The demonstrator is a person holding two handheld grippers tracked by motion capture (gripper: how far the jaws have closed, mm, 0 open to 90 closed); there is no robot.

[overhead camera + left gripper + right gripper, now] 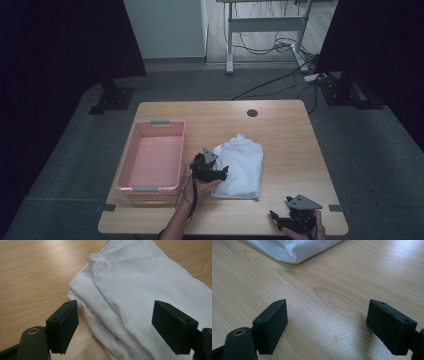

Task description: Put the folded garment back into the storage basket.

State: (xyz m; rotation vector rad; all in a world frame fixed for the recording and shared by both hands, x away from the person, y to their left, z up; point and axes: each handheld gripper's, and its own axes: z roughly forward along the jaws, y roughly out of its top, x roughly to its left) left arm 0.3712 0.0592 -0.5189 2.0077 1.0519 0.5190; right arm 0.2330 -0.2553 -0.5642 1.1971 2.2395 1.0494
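The folded white garment (240, 167) lies mid-table, just right of the pink basket (131, 150). The left gripper (221, 173) hovers at its left edge, jaws spread wide, gripping nothing. The right gripper (274, 216) sits near the table's front edge, jaws wide too.

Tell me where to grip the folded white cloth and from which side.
Grip the folded white cloth at its stacked left edge, coming from the basket side. The left gripper already stands open over that edge, where the layers pile thick enough to pinch.
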